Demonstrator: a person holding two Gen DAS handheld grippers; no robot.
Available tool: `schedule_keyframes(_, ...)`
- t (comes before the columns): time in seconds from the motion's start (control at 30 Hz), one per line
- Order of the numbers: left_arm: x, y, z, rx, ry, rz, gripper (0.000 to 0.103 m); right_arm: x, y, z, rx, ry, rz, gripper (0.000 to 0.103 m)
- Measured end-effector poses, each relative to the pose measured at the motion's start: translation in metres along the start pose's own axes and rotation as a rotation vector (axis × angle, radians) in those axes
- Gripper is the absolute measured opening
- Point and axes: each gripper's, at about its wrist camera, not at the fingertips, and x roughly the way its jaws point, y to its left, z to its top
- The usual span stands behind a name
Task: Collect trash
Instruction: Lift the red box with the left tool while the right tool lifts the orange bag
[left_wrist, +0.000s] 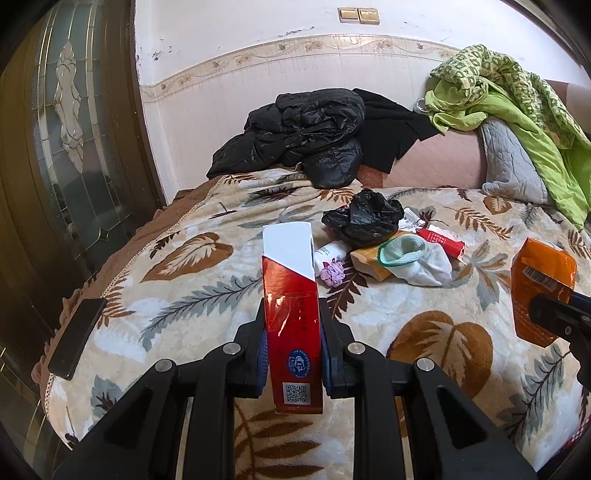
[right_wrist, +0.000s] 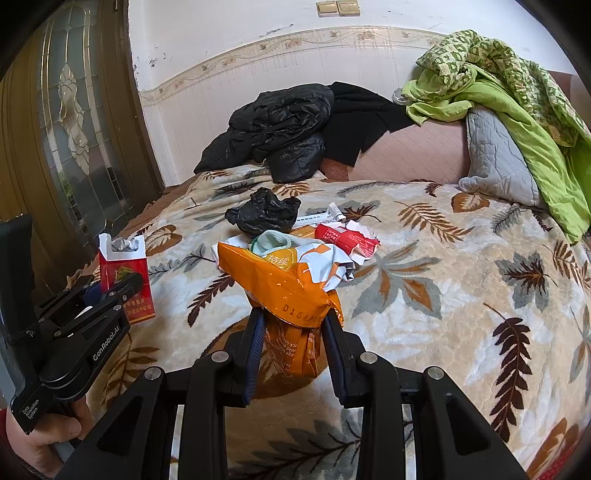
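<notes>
My left gripper (left_wrist: 291, 314) is shut on a red and white cigarette pack (left_wrist: 291, 314), held upright above the bed; the same pack (right_wrist: 123, 273) shows at the left of the right wrist view with its lid flipped open. My right gripper (right_wrist: 295, 317) is shut on a crumpled orange snack bag (right_wrist: 288, 280), which also appears at the right edge as the orange bag (left_wrist: 541, 284). On the leaf-patterned blanket (left_wrist: 184, 295) lies a pile: a black plastic bag (left_wrist: 364, 218), a white and green sock (left_wrist: 413, 258), a red wrapper (left_wrist: 441, 240), a pink paper ball (left_wrist: 332, 273).
A black phone (left_wrist: 75, 338) lies near the bed's left edge beside a wooden glass door (left_wrist: 62, 129). A black jacket (left_wrist: 303, 136), a grey pillow (left_wrist: 513, 162) and green bedding (left_wrist: 517, 103) sit at the head of the bed. A hand (right_wrist: 40, 435) grips the left tool's handle.
</notes>
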Motion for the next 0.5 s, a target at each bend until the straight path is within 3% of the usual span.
schedule_keyframes(0.5, -0.0004, -0.0052, 0.0, 0.01, 0.004, -0.02, 0.021, -0.0001, -0.0016, 0.0002, 0.001, 0.0, 0.001, 0.034)
